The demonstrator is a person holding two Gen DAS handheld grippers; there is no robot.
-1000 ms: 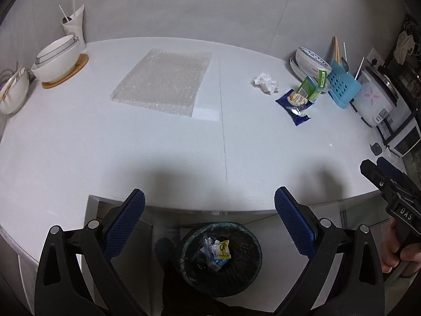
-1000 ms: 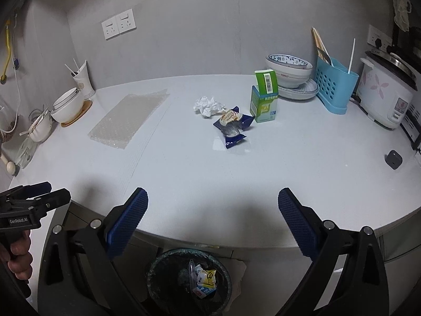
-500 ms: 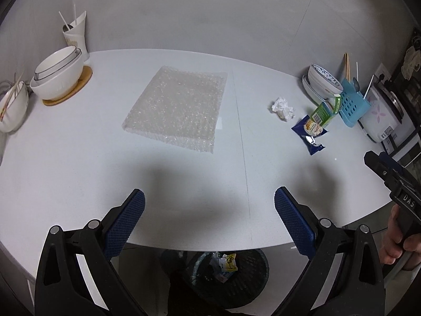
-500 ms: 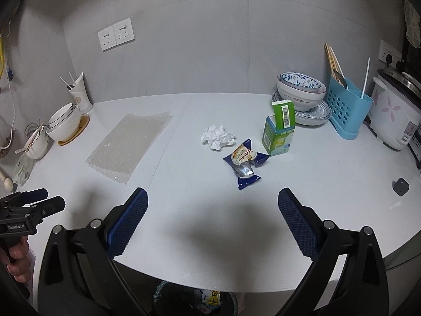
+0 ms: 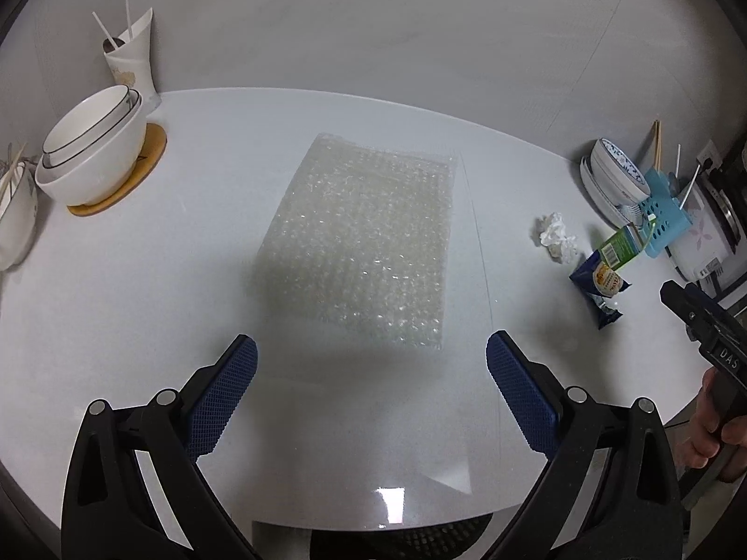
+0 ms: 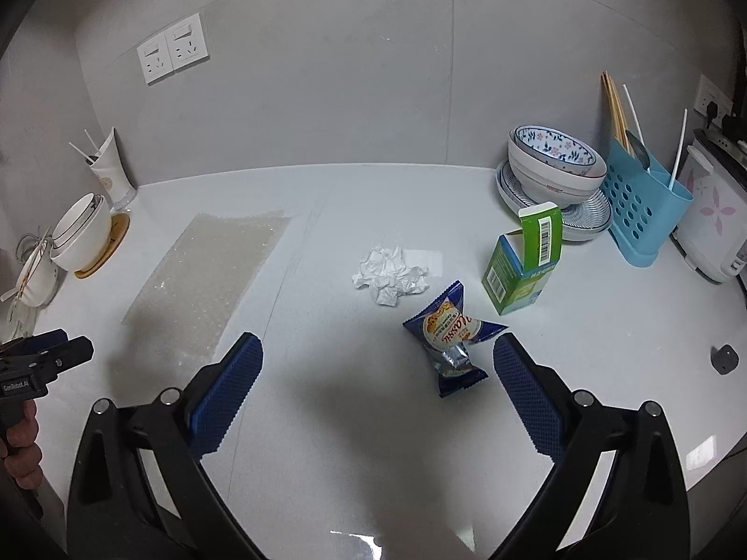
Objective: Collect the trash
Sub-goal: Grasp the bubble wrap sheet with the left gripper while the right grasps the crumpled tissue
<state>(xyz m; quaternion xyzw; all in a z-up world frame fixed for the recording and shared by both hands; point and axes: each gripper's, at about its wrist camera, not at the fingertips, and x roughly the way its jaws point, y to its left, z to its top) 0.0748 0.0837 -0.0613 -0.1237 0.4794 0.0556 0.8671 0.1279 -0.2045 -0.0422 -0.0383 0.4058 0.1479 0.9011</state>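
White desk point(image 6: 327, 443) carries bubble wrap point(image 5: 364, 242), crumpled tissue point(image 6: 390, 275), snack wrapper point(image 6: 450, 345), green carton point(image 6: 523, 261); left gripper point(image 5: 371, 373) and right gripper point(image 6: 376, 373) fingers spread wide, empty.

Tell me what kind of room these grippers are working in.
Most likely a home kitchen counter. A rice cooker stands at the right, beside a blue cutlery drainer holding chopsticks, and stacked patterned bowls sit on plates, all on a white countertop below wall sockets.
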